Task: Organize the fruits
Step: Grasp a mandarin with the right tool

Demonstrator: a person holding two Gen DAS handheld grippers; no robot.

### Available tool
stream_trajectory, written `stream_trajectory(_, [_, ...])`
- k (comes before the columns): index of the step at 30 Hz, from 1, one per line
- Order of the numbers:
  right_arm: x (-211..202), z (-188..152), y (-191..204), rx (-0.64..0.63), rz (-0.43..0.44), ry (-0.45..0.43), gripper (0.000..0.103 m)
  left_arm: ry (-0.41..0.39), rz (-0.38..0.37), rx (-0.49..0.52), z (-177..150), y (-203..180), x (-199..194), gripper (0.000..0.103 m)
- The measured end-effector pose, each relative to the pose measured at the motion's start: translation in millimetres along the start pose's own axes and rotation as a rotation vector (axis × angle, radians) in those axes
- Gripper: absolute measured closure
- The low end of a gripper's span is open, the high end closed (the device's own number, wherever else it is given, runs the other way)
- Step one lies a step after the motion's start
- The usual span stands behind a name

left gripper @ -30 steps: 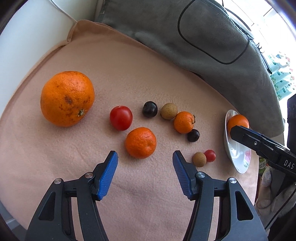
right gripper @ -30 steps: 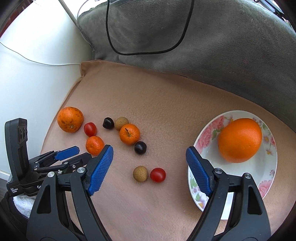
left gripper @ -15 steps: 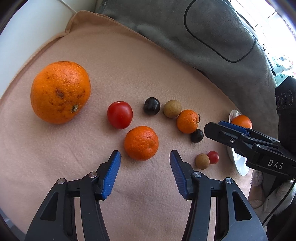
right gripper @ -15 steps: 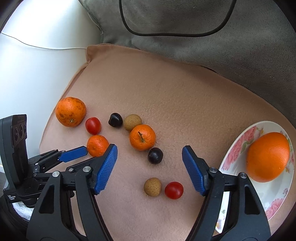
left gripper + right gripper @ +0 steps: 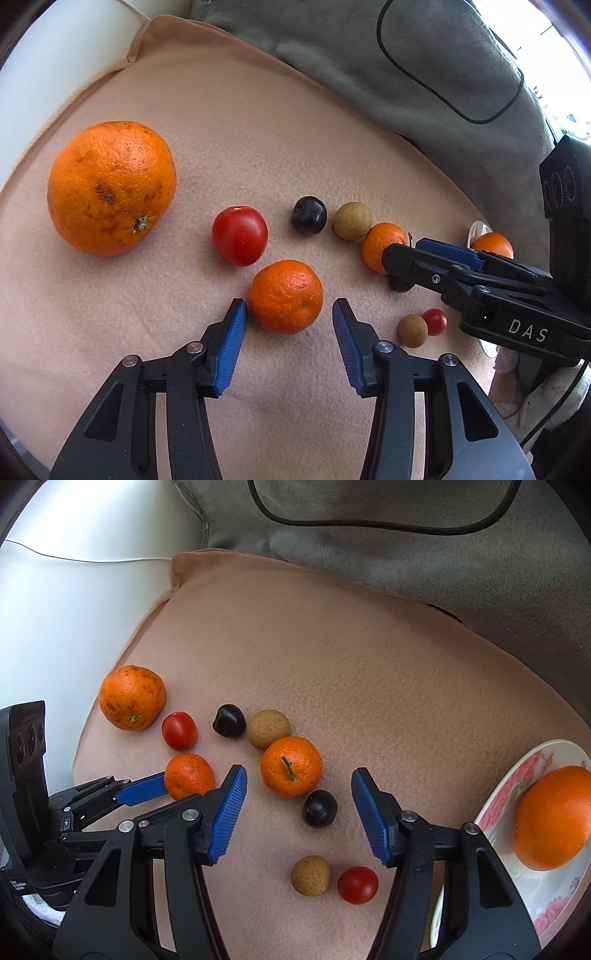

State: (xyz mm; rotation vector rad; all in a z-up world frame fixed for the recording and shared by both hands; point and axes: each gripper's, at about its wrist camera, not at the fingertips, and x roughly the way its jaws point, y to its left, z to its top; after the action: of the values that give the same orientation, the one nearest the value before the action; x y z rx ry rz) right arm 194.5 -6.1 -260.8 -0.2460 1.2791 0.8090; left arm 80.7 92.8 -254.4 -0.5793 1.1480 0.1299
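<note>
Fruits lie scattered on a beige cushion (image 5: pixel 369 664). My left gripper (image 5: pixel 290 307) points down over a small mandarin (image 5: pixel 286 295). Its jaws are closing with the mandarin between them, and a gap shows on the right side. My right gripper (image 5: pixel 298 777) hangs over a stemmed mandarin (image 5: pixel 291 766) and a dark cherry (image 5: pixel 319 808). Those jaws are closing too, and their pads touch neither fruit. A big orange (image 5: pixel 554 818) lies on the flowered plate (image 5: pixel 506 788) at the right. Another large orange (image 5: pixel 110 188) rests at the left.
A red tomato (image 5: pixel 240 240), a dark cherry (image 5: pixel 308 219) and a longan (image 5: pixel 352 221) form a row behind the mandarins. A second longan (image 5: pixel 310 876) and small tomato (image 5: pixel 357 884) lie nearer. A grey blanket (image 5: pixel 406 554) with a black cable borders the back.
Both pairs of jaws have narrowed. The right gripper has moved left, away from the plate, and lower over the stemmed mandarin. The left gripper has edged up to the small mandarin.
</note>
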Motion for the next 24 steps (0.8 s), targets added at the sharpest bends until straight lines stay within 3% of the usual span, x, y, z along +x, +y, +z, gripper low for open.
stream_trajectory(17, [19,8,6,-0.010,0.014,0.028,0.064,0.003,0.021,0.029,4,-2,8,0.063])
stream_trajectory(24, [15,5,6,-0.007,0.014,0.015,0.064,-0.003,0.014,0.025,2,-4,7,0.065])
